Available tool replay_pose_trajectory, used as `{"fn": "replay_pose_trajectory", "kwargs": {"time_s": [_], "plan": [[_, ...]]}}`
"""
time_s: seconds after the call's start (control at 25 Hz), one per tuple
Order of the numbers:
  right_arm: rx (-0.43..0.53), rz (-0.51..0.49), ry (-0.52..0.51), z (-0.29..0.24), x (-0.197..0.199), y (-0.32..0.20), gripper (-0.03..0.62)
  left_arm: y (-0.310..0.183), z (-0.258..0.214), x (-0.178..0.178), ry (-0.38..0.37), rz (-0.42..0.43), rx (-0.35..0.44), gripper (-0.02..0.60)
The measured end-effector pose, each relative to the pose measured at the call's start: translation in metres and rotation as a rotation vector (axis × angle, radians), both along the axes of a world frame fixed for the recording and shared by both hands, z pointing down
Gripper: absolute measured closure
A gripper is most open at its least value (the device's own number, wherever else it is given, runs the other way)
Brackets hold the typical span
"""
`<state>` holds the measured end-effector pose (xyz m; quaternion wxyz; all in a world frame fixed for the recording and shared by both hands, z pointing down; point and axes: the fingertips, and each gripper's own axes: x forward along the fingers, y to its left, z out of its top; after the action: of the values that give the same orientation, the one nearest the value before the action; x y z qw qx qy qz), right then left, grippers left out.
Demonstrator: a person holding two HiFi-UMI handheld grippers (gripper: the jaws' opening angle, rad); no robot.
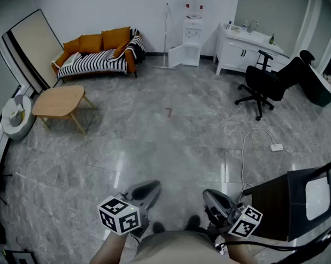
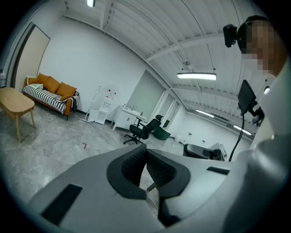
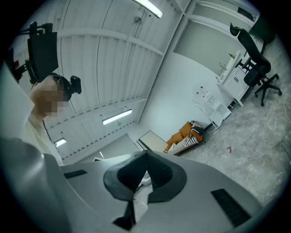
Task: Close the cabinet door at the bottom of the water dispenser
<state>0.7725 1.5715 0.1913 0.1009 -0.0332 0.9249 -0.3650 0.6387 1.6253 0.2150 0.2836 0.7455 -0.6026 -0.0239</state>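
The white water dispenser (image 1: 191, 38) stands against the far wall, across the room from me. Its bottom cabinet door (image 1: 176, 56) hangs open, swung out to the left. The dispenser (image 2: 105, 105) looks small and distant in the left gripper view, and the dispenser (image 3: 210, 103) is equally far off in the right gripper view. My left gripper (image 1: 142, 192) is held close to my body, shut, with nothing between its pads. Beside it my right gripper (image 1: 217, 202) is also shut and empty, tips touching.
An orange sofa (image 1: 98, 50) with a striped throw and a wooden table (image 1: 60, 101) stand at the left. A black office chair (image 1: 263, 84) and white counter (image 1: 247, 46) are at the right. A cable with power strip (image 1: 276, 147) crosses the floor near a dark seat (image 1: 291, 202).
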Motion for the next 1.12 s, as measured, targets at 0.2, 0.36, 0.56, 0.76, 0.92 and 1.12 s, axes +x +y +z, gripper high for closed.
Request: {"fn": "replay_pose_trajectory", "kwargs": {"time_s": [0.2, 0.36, 0.56, 0.76, 0.92, 1.12], "plan": [[-0.022, -0.047, 0.006, 0.008, 0.042, -0.04, 0.586, -0.059, -0.003, 0.052, -0.018, 0.001, -0.015, 0.586], [-0.029, -0.08, -0.002, 0.013, 0.07, -0.079, 0.586, -0.108, 0.001, 0.089, -0.032, 0.013, -0.028, 0.586], [-0.071, -0.089, -0.055, 0.015, 0.092, -0.121, 0.586, -0.147, 0.008, 0.113, -0.078, 0.039, -0.052, 0.586], [-0.026, -0.106, -0.006, 0.023, 0.07, -0.144, 0.586, -0.175, 0.012, 0.086, -0.089, 0.015, -0.053, 0.586], [-0.004, -0.095, 0.053, 0.025, 0.032, -0.164, 0.586, -0.201, 0.008, 0.046, -0.068, 0.022, -0.012, 0.586], [0.076, -0.076, 0.093, 0.021, -0.029, -0.192, 0.586, -0.237, 0.006, -0.009, -0.054, 0.059, 0.061, 0.589]]}}
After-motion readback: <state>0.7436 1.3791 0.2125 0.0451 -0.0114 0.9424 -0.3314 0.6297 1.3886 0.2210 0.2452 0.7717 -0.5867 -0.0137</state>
